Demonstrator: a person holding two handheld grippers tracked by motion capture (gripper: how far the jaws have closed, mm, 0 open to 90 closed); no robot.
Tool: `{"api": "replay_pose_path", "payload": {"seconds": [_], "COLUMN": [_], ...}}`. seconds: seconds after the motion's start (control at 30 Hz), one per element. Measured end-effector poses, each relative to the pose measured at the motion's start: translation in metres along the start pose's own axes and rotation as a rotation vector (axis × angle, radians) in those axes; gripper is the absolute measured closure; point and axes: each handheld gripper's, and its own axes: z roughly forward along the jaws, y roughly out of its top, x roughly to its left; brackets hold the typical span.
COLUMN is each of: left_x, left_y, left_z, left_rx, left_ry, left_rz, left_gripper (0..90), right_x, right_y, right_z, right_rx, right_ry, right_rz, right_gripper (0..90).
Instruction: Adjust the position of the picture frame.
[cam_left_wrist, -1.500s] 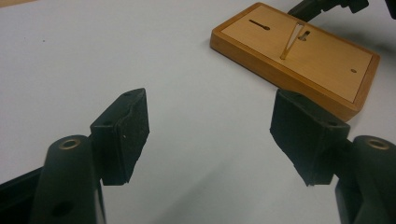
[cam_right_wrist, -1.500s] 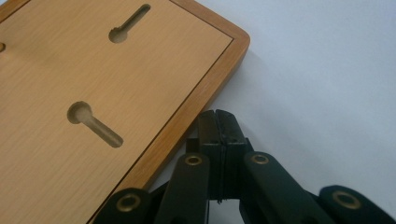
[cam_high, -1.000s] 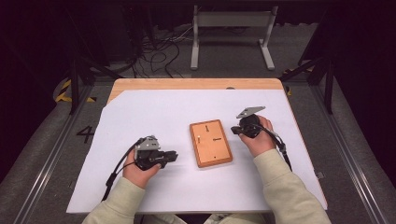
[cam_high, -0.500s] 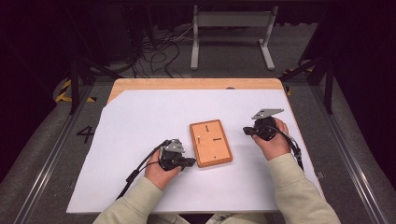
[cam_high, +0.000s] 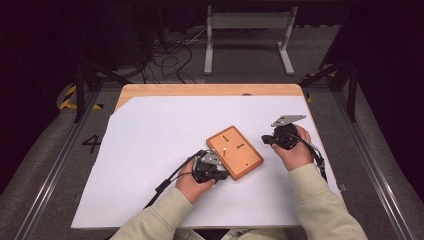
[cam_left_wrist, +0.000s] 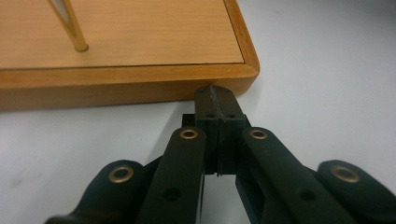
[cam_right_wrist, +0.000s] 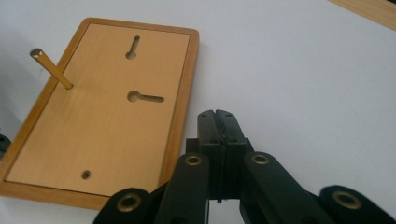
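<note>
A: Where does the wooden board (cam_high: 235, 153) lie?

B: Flat on the white sheet (cam_high: 150, 145) that covers the surface, a little toward the near edge and right of the middle. It sits turned, with one corner pointing to the far edge and another to the near right corner.

A: What is on the board?

B: A thin brass peg (cam_right_wrist: 51, 69) stands up from it near one long side. The right gripper view also shows two keyhole slots (cam_right_wrist: 145, 97) cut in the face and a small round hole (cam_right_wrist: 86, 174) near one end.

A: And the left gripper (cam_left_wrist: 218, 103)?

B: Its jaws are pressed together with nothing between them. In the left gripper view the tips touch the side of the board's raised rim, close to a rounded corner. From above, the left hand (cam_high: 192, 182) holds it at the board's near left side.

A: The right gripper (cam_right_wrist: 217, 122)?

B: Closed too, and empty. In the right gripper view its tips sit just beside the board's long edge, over the white sheet; whether they touch the wood I cannot tell. In the high view the right hand (cam_high: 295, 150) holds it to the right of the board, a small gap away, nearer the right edge of the surface.

A: Anything else on the sheet?

B: The cable (cam_high: 170, 181) from the left gripper trails back over it toward the near edge.
</note>
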Motion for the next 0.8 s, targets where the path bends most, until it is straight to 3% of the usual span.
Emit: {"api": "replay_pose_path", "payload": {"seconds": [0.17,0.27,0.43,0.53,0.57,0.6,0.8], "left_x": [-0.006,-0.007,-0.003,0.003,0.003,0.005,0.014], "left_y": [0.013,0.012,0.006,-0.004,-0.004,-0.007,-0.031], "left_z": [0.014,0.011,-0.013,-0.043,-0.043,-0.050,-0.086], "left_rx": [0.001,0.005,-0.030,-0.073,-0.073,-0.083,-0.114], "left_ry": [-0.014,-0.021,0.004,0.045,0.045,0.053,0.116], "left_rz": [0.013,0.016,-0.002,-0.021,-0.021,-0.031,-0.050], "left_gripper": [89.7,87.8,80.4,74.8,73.4,72.6,69.3], "right_x": [0.004,0.007,0.007,0.004,0.004,0.002,0.005], "right_y": [0.009,0.015,0.023,0.036,0.036,0.043,0.066], "right_z": [0.007,0.015,0.025,0.040,0.040,0.049,0.079], "right_rx": [0.001,0.010,0.018,0.025,0.025,0.027,0.040], "right_ry": [0.015,0.026,0.046,0.062,0.062,0.070,0.054], "right_rz": [-0.018,-0.022,-0.017,-0.004,-0.004,0.016,0.014], "right_gripper": [90.0,90.0,90.0,90.0,90.0,90.0,90.0]}}
